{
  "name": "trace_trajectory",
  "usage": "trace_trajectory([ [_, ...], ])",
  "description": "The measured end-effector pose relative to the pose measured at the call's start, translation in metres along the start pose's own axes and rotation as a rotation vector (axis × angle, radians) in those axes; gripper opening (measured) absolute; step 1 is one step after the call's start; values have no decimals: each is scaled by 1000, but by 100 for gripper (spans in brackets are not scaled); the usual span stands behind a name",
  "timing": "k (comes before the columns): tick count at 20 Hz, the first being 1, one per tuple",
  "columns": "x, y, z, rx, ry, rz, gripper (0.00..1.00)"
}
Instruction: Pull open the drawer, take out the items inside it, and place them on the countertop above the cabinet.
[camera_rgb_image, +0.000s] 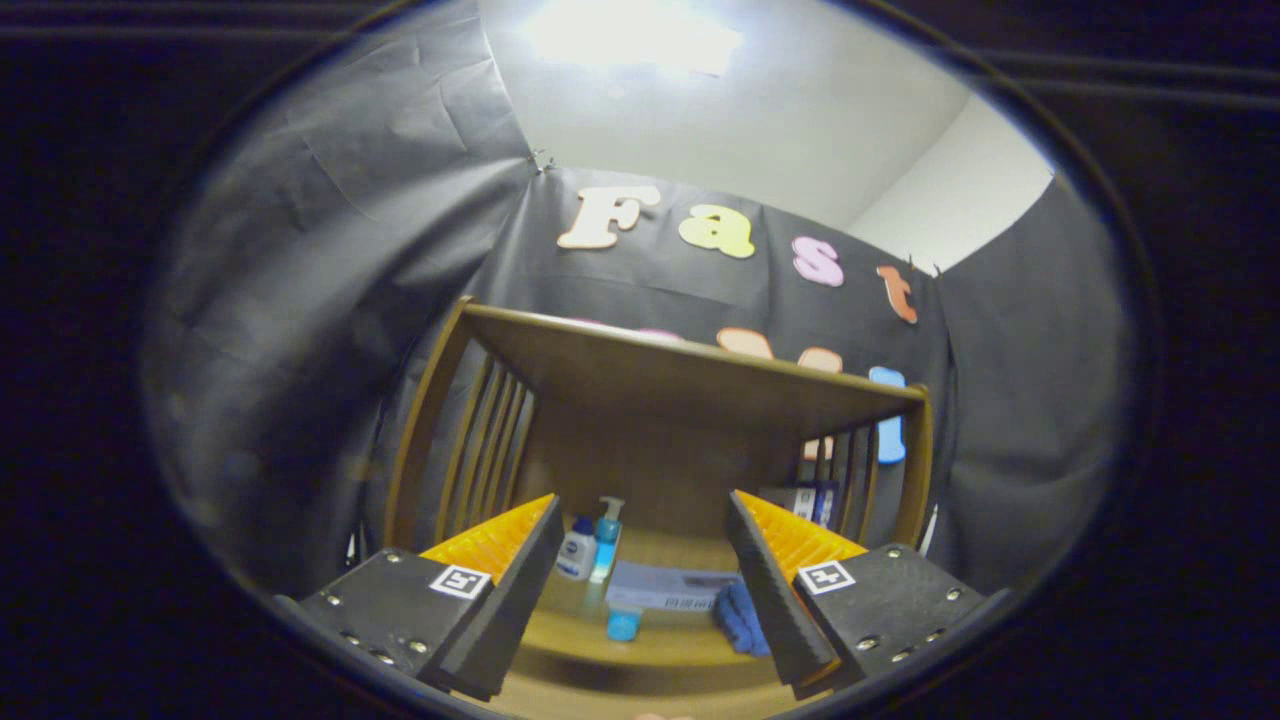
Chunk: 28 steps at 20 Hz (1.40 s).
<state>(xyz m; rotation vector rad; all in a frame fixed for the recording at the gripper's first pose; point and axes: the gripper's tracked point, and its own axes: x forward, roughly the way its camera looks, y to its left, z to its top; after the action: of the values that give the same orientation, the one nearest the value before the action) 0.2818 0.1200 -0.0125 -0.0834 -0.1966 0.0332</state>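
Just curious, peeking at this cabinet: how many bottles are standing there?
2. A small white bottle and a blue pump bottle stand side by side on the wooden cabinet, beyond the open claw. Others may be hidden.

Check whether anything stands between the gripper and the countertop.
Nothing visible blocks the open gripper from the countertop. A white bottle, pump bottle, box and blue cloth sit on it.
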Motion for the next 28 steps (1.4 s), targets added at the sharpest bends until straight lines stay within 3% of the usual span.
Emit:
trace_trajectory([
  [5,-61,-12,-71,-36,196,-79,96],
  [14,-107,14,-151,-5,442,-29,97],
  [22,-94,18,-174,-18,483,-36,97],
  [28,-115,23,-175,20,489,-26,97],
])
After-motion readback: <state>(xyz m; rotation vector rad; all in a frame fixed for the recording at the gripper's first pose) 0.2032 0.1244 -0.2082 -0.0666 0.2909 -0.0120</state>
